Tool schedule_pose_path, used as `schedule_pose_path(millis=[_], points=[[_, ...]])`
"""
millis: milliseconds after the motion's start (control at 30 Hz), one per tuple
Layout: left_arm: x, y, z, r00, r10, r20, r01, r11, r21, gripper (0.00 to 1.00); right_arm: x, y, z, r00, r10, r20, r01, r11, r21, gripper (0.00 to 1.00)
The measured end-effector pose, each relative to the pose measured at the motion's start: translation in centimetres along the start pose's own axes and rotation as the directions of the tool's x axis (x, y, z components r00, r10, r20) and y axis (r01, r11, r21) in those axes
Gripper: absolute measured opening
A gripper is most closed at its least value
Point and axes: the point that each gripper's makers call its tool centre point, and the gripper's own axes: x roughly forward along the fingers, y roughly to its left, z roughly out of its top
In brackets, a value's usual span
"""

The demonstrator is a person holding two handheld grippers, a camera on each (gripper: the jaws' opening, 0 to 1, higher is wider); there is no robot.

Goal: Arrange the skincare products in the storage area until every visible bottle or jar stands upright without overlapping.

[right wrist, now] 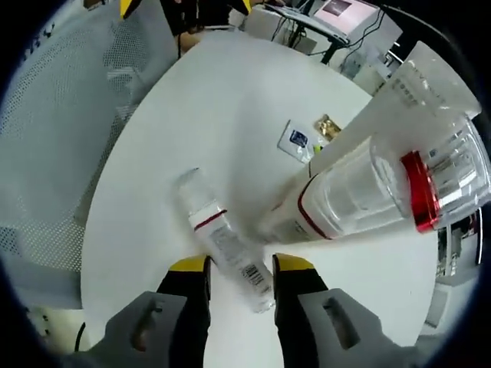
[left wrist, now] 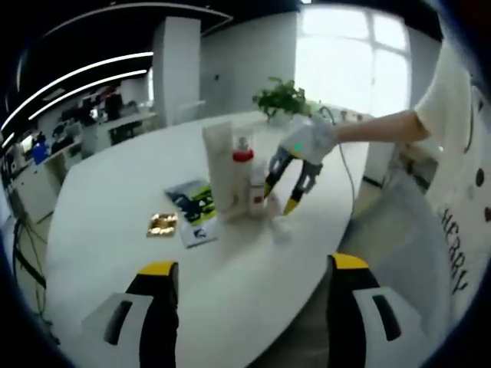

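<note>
A white tube [left wrist: 219,165], a red-capped bottle [left wrist: 242,162] and a small bottle [left wrist: 257,192] stand close together mid-table. Beside them a clear bottle [left wrist: 277,227] lies on its side. My right gripper [left wrist: 281,198], in a gloved hand, hovers open just over it. In the right gripper view the lying clear bottle [right wrist: 219,234] has its near end between my right gripper's [right wrist: 242,272] parted jaws, while the red-ringed bottle [right wrist: 399,184] and the tube [right wrist: 410,88] loom at the right. My left gripper [left wrist: 253,287] stands open and far back, with nothing between its jaws.
A flat printed sachet [left wrist: 192,205] and a gold packet [left wrist: 163,224] lie left of the bottles on the white oval table [left wrist: 115,199]. A potted plant [left wrist: 282,98] stands at the far edge. A mesh chair [right wrist: 61,107] sits beside the table. A person in a white shirt [left wrist: 453,176] stands at the right.
</note>
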Motion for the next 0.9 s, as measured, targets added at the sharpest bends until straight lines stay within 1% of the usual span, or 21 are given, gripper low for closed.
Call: schedule_pose_path(millis=[67, 100, 167, 300, 367, 500, 567, 667, 700, 767, 833, 900], points=[[-0.1, 0.0, 0.0, 1.0, 0.002, 0.004, -0.002, 1.0, -0.008, 0.8, 0.0, 0.1, 0.0, 1.0, 0.001, 0.005, -0.001, 1.0, 0.004, 0.29], [-0.2, 0.0, 0.0, 1.0, 0.0, 0.006, 0.0, 1.0, -0.012, 0.82, 0.0, 0.2, -0.1, 1.0, 0.012, 0.009, -0.012, 1.0, 0.008, 0.27], [-0.1, -0.7, 0.2, 1.0, -0.006, 0.006, 0.007, 1.0, -0.015, 0.83, 0.0, 0.6, 0.0, 0.999, 0.039, 0.017, -0.039, 0.999, 0.027, 0.26], [0.2, -1.6, 0.4, 1.0, -0.015, -0.002, 0.015, 1.0, -0.018, 0.85, 0.1, 0.9, 0.2, 0.998, 0.063, 0.026, -0.064, 0.997, 0.047, 0.22], [0.2, -1.5, 0.5, 1.0, -0.021, -0.002, 0.021, 1.0, -0.015, 0.85, 0.1, 0.9, 0.2, 0.997, 0.074, 0.029, -0.076, 0.995, 0.059, 0.22], [0.2, -1.6, 0.6, 0.999, -0.032, 0.002, 0.032, 0.999, -0.014, 0.84, 0.2, 1.0, 0.2, 0.994, 0.103, 0.039, -0.106, 0.989, 0.107, 0.21], [0.2, -1.6, 0.5, 0.999, -0.039, 0.004, 0.039, 0.999, -0.019, 0.83, 0.3, 1.1, 0.2, 0.992, 0.115, 0.042, -0.12, 0.983, 0.142, 0.21], [0.5, -1.3, 0.2, 0.999, -0.044, -0.003, 0.044, 0.999, -0.021, 0.83, 0.4, 1.8, 0.6, 0.99, 0.134, 0.039, -0.138, 0.981, 0.139, 0.2], [0.6, -1.4, 0.1, 0.999, -0.047, -0.004, 0.047, 0.999, -0.02, 0.83, 0.5, 2.4, 1.0, 0.99, 0.136, 0.031, -0.139, 0.981, 0.137, 0.2], [0.7, -1.4, 0.2, 0.998, -0.059, 0.0, 0.059, 0.998, -0.021, 0.82, 0.5, 2.6, 1.1, 0.992, 0.124, 0.018, -0.125, 0.981, 0.15, 0.2], [0.9, -1.3, 0.2, 0.997, -0.072, 0.008, 0.072, 0.997, -0.024, 0.82, 0.5, 2.9, 1.6, 0.993, 0.109, 0.043, -0.115, 0.974, 0.193, 0.19], [0.8, -1.2, 0.2, 0.997, -0.077, 0.008, 0.078, 0.997, -0.026, 0.81, 0.6, 3.5, 2.3, 0.99, 0.108, 0.091, -0.127, 0.965, 0.231, 0.19]])
